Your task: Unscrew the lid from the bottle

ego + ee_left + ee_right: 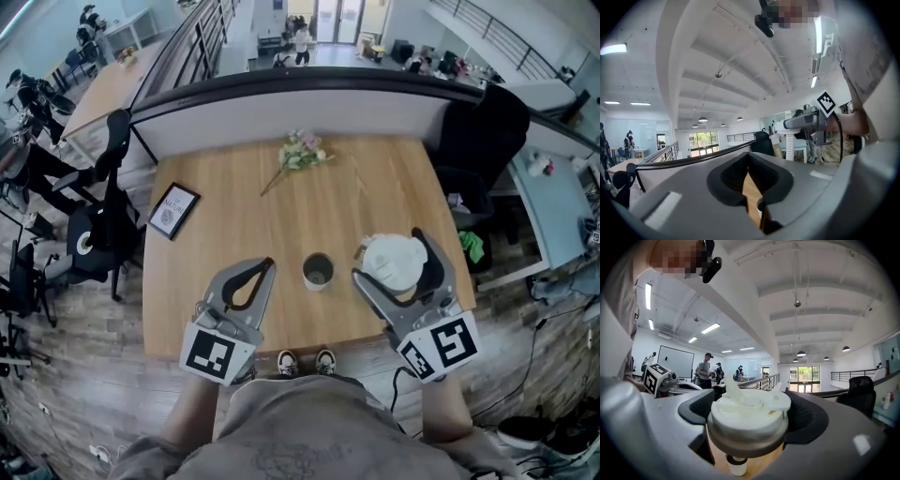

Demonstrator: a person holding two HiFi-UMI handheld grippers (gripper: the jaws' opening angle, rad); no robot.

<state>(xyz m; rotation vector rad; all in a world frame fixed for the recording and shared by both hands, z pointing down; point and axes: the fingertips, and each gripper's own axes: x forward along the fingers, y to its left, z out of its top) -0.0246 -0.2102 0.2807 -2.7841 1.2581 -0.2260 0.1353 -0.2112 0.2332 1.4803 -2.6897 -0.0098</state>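
The bottle (318, 270) is a small white cup-like container with a dark rim. It stands open-topped on the wooden table (244, 225), between my two grippers. Its white lid (394, 262) is off it and raised, clamped between the jaws of my right gripper (388, 246). In the right gripper view the lid (750, 413) fills the gap between the pads, with the bottle (737, 465) far below. My left gripper (267, 265) hovers left of the bottle with its jaws together and nothing between them. In the left gripper view the bottle's rim (760, 206) peeks out under the shut jaws.
A small bunch of flowers (302, 150) lies at the table's far side and a framed picture (173, 210) near its left edge. Black office chairs stand at the left (103, 225) and the back right (483, 131). The person's shoes (307, 361) show at the near edge.
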